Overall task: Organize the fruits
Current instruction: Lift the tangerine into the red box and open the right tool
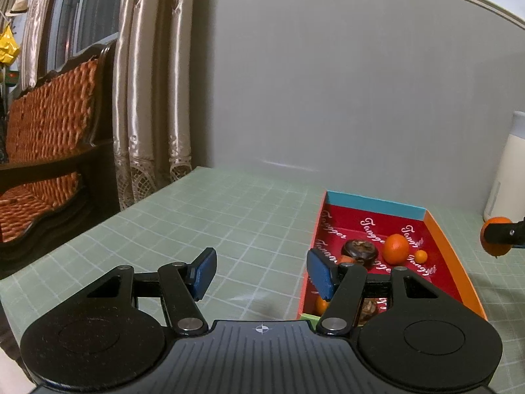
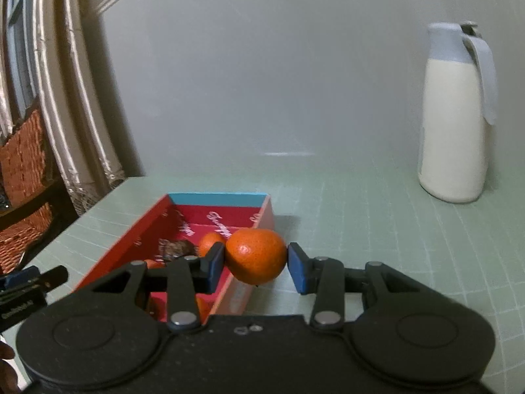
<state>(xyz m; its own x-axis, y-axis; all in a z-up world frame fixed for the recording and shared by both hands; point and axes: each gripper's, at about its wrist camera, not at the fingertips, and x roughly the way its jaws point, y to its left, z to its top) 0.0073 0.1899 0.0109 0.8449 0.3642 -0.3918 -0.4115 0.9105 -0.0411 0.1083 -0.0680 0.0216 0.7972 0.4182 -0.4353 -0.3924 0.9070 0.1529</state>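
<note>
A red box (image 1: 443,239) with a blue far wall lies on the green grid mat (image 1: 197,216). Inside it are a mandarin (image 1: 396,249), a tiny orange fruit (image 1: 420,256), a dark brown fruit (image 1: 359,251) and more fruit half hidden behind my finger. My left gripper (image 1: 262,274) hovers open at the box's left edge with nothing between its blue pads. My right gripper (image 2: 256,264) is shut on a mandarin (image 2: 256,256), held above the right wall of the box (image 2: 216,198). In the left wrist view that held mandarin (image 1: 495,241) shows at the right edge.
A tall white jug (image 2: 454,115) with a grey lid stands on the mat at the back right, near the grey wall. Off the table's left side are curtains (image 1: 147,98) and a wooden bench with orange cushions (image 1: 49,131).
</note>
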